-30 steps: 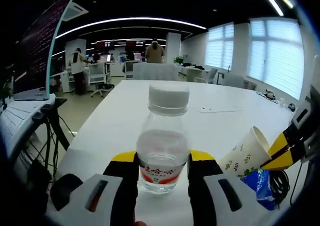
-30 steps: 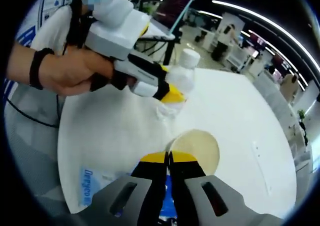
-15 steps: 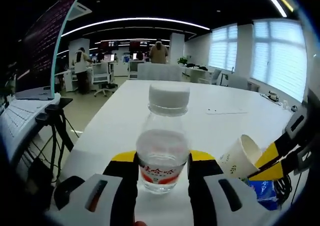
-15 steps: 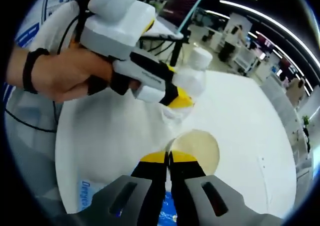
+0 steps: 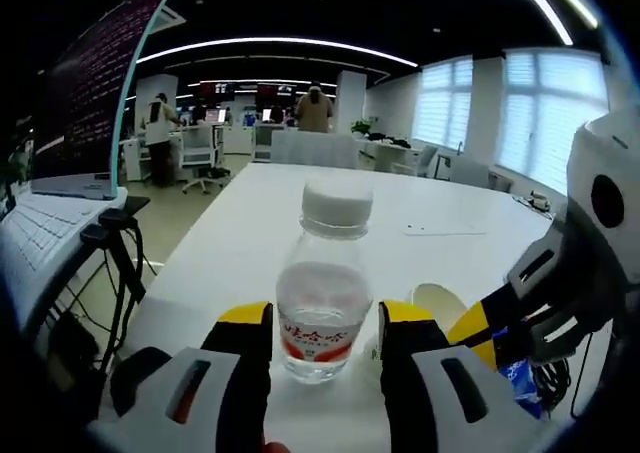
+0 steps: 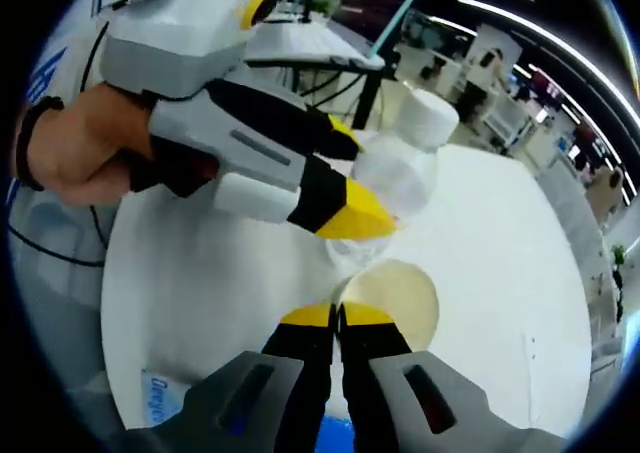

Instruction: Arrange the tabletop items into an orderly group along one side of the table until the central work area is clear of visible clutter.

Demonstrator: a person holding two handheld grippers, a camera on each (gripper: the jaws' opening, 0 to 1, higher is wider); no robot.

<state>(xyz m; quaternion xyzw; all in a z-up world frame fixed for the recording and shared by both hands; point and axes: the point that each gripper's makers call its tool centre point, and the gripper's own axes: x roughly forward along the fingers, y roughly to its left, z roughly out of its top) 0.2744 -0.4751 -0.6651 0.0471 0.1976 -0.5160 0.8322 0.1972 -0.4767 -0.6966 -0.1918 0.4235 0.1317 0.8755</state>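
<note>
Clear plastic, a white screw cap and a red label: that small water bottle (image 5: 324,293) sits between the yellow-tipped jaws of your left gripper (image 5: 325,328), which are closed on its lower body and hold it upright over the white tabletop (image 5: 260,223). In the right gripper view the same bottle (image 6: 400,173) shows clamped in that left gripper (image 6: 345,188), held by your hand (image 6: 75,158), close above and just beyond the cup.

Your right gripper (image 6: 337,318) has its jaws pressed together on the near rim of the cream paper cup (image 6: 392,298), whose open mouth faces the camera. In the left gripper view the cup (image 5: 440,301) peeks out just beside the bottle, with the right gripper (image 5: 500,318) coming in from the right. A blue printed packet (image 5: 522,378) lies on the table under that gripper, near the edge.

You look to be carrying both items toward one grouping spot, and they are very close. Keep the bottle upright and bring it straight down until its base is flat on the table before you release. Hold the cup a little aside as you do so, because a thin rim pinch lets it swing or crumple if the bottle or the left jaws knock it. Set the cup on its base beside the bottle, near the packet, so all three line up along the table's edge.
</note>
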